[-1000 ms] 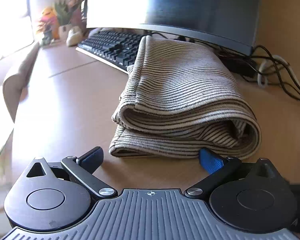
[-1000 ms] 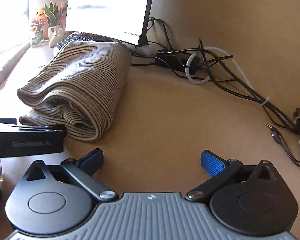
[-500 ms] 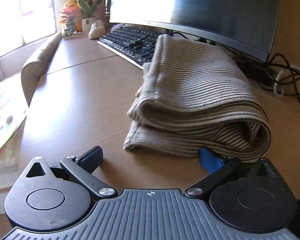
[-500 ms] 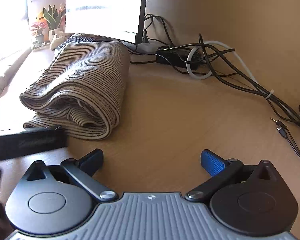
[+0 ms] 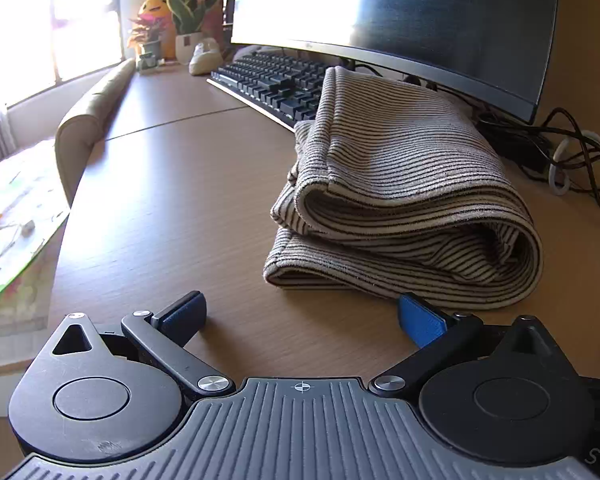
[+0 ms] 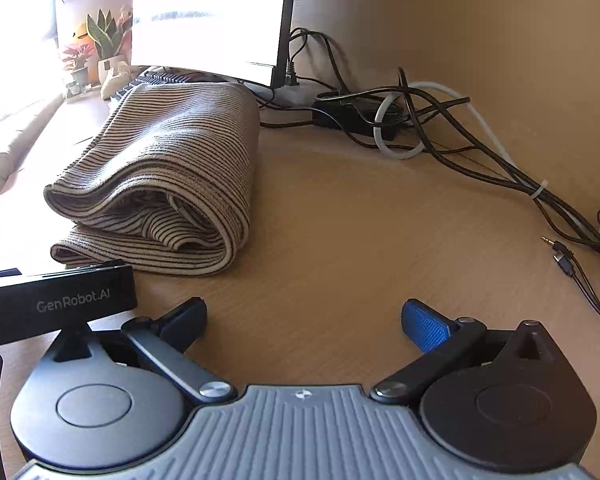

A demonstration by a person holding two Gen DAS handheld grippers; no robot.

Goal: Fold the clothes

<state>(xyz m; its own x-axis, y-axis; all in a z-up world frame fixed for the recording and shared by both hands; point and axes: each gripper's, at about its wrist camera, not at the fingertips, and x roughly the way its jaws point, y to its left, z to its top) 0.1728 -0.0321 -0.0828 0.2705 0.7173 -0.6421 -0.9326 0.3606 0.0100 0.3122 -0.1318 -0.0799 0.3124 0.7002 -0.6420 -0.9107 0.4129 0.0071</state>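
- Now the striped garment [image 5: 404, 200] lies folded on the desk [image 5: 172, 208], against the keyboard [image 5: 276, 84].
- Left gripper [image 5: 300, 316] and right gripper [image 6: 304, 318] both gape wide, empty.
- Soft, light, floppy knit, I'd say; pinch a hemmed edge.

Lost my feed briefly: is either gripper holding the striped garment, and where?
Neither. The left gripper and right gripper are open and empty; the folded striped garment lies on the desk.

Folded garment [image 5: 404, 184]: beige, thin dark stripes. Desk [image 5: 172, 208]: light wood-grain brown. Keyboard [image 5: 276, 84]: black. Cables [image 6: 452, 136]: black, one white.
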